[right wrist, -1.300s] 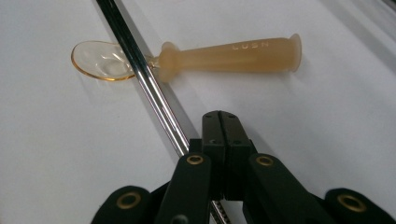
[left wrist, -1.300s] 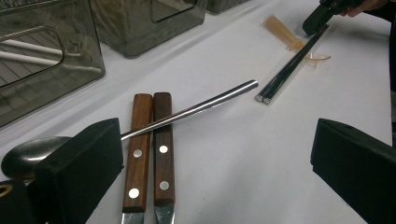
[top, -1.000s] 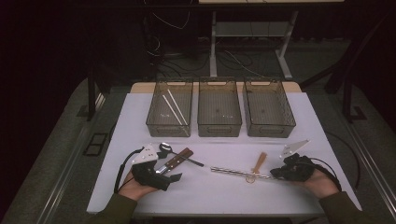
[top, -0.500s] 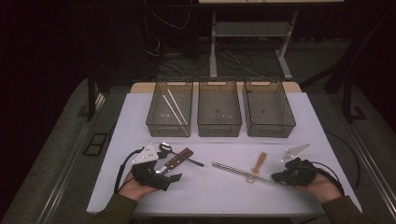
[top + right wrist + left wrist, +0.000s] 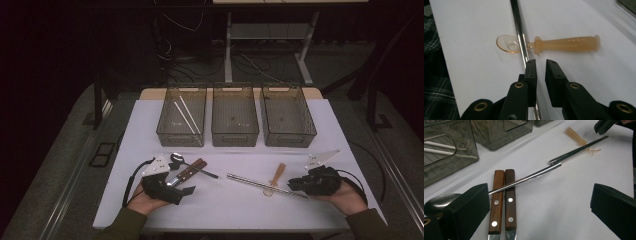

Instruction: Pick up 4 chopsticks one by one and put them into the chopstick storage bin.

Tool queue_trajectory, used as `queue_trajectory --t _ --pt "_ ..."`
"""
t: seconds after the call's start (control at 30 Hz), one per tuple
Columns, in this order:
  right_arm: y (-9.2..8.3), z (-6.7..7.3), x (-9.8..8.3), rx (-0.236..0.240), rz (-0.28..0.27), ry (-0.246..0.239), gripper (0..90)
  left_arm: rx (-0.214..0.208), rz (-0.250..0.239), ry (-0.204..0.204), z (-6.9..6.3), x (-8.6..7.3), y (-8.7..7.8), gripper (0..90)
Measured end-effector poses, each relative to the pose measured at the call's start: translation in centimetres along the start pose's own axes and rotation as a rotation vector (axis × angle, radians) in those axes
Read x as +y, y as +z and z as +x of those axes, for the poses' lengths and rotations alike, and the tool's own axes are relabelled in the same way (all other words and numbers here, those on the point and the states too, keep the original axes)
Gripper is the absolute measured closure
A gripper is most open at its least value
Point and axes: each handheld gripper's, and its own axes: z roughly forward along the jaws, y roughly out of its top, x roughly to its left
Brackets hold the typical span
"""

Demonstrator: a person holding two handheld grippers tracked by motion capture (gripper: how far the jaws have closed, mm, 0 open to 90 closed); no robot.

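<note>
Steel chopsticks [image 5: 262, 185] lie on the white worktop [image 5: 230, 205], crossing a small amber spoon [image 5: 275, 177]; right tongs [image 5: 295, 185] at their 3 o'clock end have just been opening, a narrow gap, nothing between; left tongs [image 5: 182, 192] stand wide apart beside two wooden-handled knives [image 5: 504, 202].

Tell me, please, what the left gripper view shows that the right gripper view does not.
Left gripper view: two wooden-handled utensils side by side, a dark spoon, and a grey bin holding white sticks. Right gripper view: plaid cloth past the table's edge. Both: the steel chopstick lying across the bowl of the amber spoon.
</note>
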Motion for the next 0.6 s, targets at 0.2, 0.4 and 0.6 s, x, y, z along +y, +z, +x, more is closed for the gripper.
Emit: queue_trajectory --t 0.2,0.4,0.6 --pt "1.0 0.5 0.7 0.023 0.012 -0.039 79.6 -0.001 0.000 0.000 0.0 0.0 0.0 0.8" --pt "1.9 0.6 1.1 0.025 0.037 -0.063 79.7 -0.001 0.001 0.000 0.0 0.0 0.0 0.9" --pt "2.1 0.5 1.1 0.022 0.046 -0.063 79.8 -0.002 -0.001 0.001 0.0 0.0 0.0 0.9"
